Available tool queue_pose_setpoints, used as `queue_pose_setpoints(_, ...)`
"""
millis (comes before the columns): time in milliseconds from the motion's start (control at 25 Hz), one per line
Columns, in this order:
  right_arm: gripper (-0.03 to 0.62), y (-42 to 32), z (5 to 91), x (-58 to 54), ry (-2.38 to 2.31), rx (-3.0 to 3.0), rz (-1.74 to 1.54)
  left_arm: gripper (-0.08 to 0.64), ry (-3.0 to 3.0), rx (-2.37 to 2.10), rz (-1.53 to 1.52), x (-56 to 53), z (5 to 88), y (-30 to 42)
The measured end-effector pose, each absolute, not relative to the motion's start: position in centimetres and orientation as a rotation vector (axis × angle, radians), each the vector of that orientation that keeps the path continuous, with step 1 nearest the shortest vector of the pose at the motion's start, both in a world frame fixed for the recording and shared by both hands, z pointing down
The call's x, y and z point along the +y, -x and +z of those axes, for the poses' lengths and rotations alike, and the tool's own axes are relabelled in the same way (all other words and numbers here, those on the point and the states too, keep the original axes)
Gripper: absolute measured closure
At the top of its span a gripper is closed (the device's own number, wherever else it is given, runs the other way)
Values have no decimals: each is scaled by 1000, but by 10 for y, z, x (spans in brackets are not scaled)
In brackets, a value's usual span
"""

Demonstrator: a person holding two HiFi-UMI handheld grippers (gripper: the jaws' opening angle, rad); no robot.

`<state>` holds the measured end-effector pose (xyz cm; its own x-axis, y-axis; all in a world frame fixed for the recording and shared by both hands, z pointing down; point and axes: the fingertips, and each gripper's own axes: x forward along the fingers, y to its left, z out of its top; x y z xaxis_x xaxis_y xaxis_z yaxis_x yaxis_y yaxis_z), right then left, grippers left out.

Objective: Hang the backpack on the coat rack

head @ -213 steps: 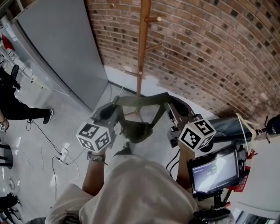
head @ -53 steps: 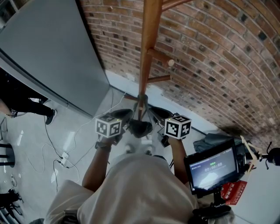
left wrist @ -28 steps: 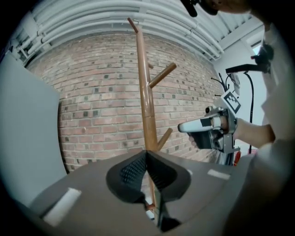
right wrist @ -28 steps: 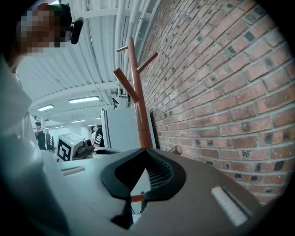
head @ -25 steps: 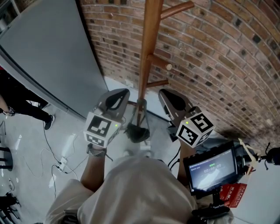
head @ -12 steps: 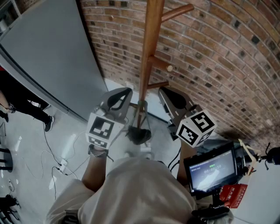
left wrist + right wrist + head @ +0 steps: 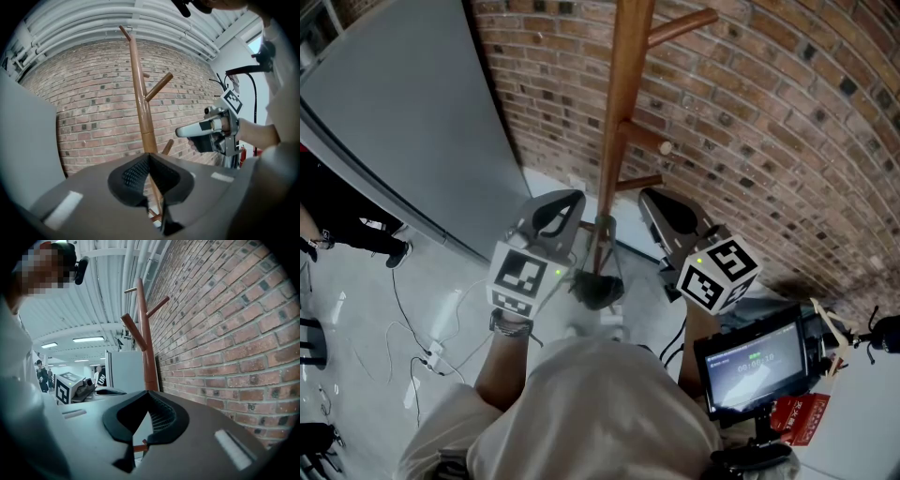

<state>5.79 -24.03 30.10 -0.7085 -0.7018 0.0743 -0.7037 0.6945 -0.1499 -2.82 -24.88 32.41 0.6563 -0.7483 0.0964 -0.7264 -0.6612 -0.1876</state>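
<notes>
Backpack [image 7: 598,286] seen low against coat rack [image 7: 623,103] pole, apparently hung by top loop [image 7: 602,225]. Left gripper [image 7: 570,197] and right gripper [image 7: 647,197] clenched, nothing held. Bag judged soft, light, floppy; loop best gripped.

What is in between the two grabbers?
In the head view, the wooden coat rack pole stands between the left gripper and the right gripper. The dark backpack hangs lower down against it. Both grippers are shut and empty.
</notes>
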Motion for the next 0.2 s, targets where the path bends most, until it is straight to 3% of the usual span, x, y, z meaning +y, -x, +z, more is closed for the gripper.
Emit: queue_pose_setpoints(200,592,-59,305,-240,-1195,-2870,266,559,2739,1226,-258,-248,327,27)
